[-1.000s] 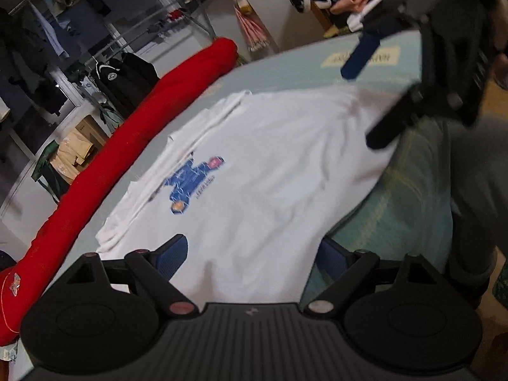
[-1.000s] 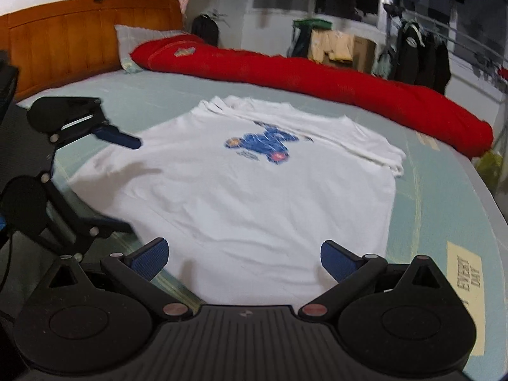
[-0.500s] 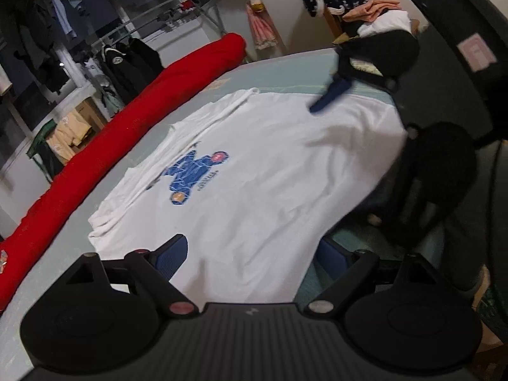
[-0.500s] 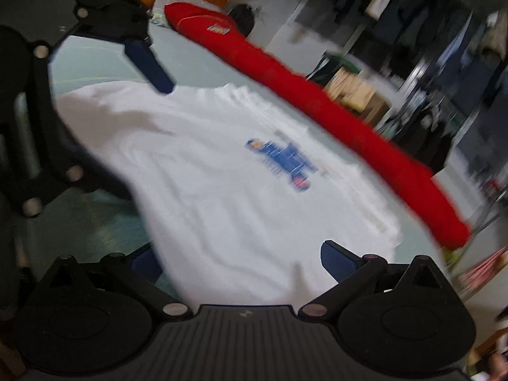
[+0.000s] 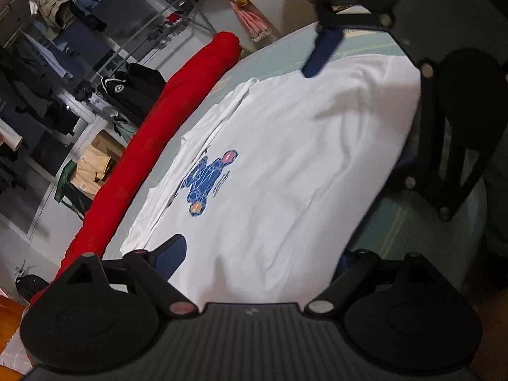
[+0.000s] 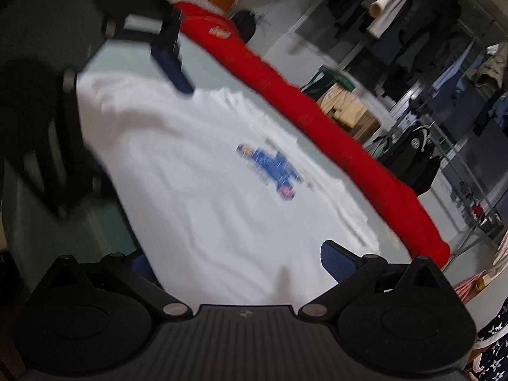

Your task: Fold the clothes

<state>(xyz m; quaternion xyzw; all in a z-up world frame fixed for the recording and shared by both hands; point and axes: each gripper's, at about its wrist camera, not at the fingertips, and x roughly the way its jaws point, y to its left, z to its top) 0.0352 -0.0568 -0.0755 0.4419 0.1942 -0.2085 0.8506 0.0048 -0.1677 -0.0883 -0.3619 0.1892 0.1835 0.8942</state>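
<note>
The right wrist view is motion-blurred, smearing the white shirt's (image 6: 206, 190) blue print (image 6: 273, 168) beyond reading

A white T-shirt (image 5: 285, 165) is spread flat on the pale green bed (image 5: 279, 47), front side up, with soft wrinkles across its body. A small blue printed figure (image 5: 208, 184) with a pink-red head is seen on its chest. One sleeve (image 5: 222, 111) is folded in along the side nearest the long red bolster (image 5: 152, 146), where the cloth is bunched into narrow pleats. The hem is laid near the bed's edge. In the right wrist view the shirt (image 6: 206, 190) is blurred, the print (image 6: 270, 168) still discernible.
</note>
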